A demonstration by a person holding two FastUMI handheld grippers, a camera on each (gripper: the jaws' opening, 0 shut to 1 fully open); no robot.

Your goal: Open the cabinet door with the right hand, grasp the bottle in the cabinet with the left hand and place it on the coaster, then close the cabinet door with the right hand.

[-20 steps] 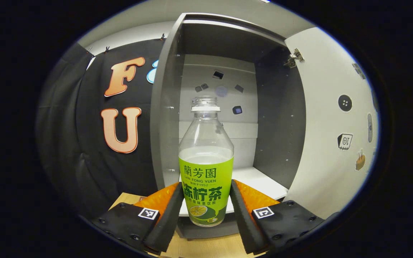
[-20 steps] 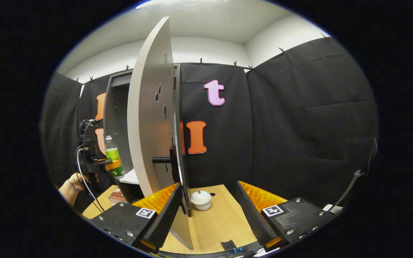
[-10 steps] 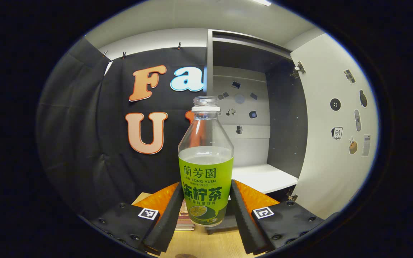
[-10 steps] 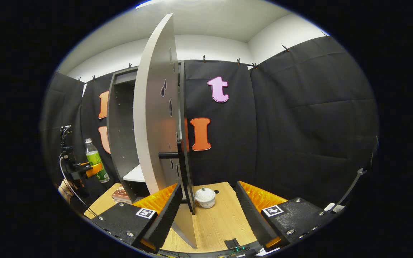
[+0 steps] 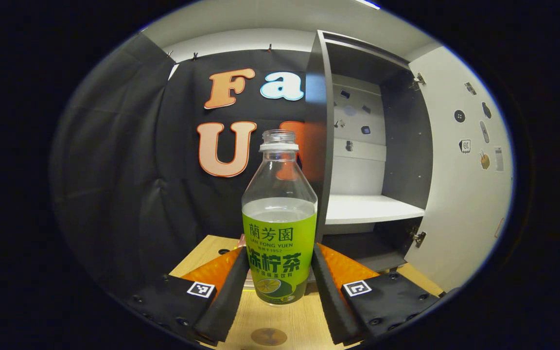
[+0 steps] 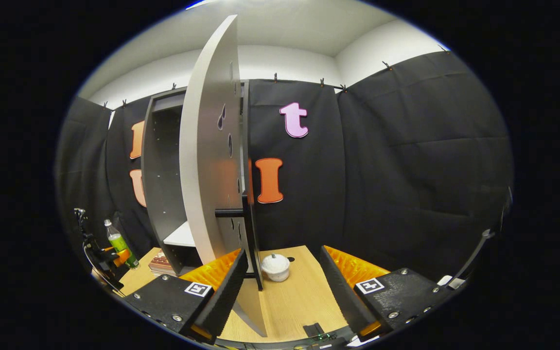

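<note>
left gripper [image 5: 280, 287] pinches the green-labelled clear plastic bottle [image 5: 280, 228], now carried out of the grey cabinet [image 5: 382, 146] and lowered over the wooden table [image 5: 285, 323] | round brown coaster [image 5: 269, 336] just below, placing nears | right gripper [image 6: 282, 291] spread, empty beside the open white cabinet door [image 6: 209, 160]

Open cabinet door [image 6: 207, 160] (edge-on) beside white pot [image 6: 275, 267]

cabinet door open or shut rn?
Open. The door stands swung out edge-on to the right gripper view, and the left gripper view looks straight into the cabinet at its bare shelf.
</note>
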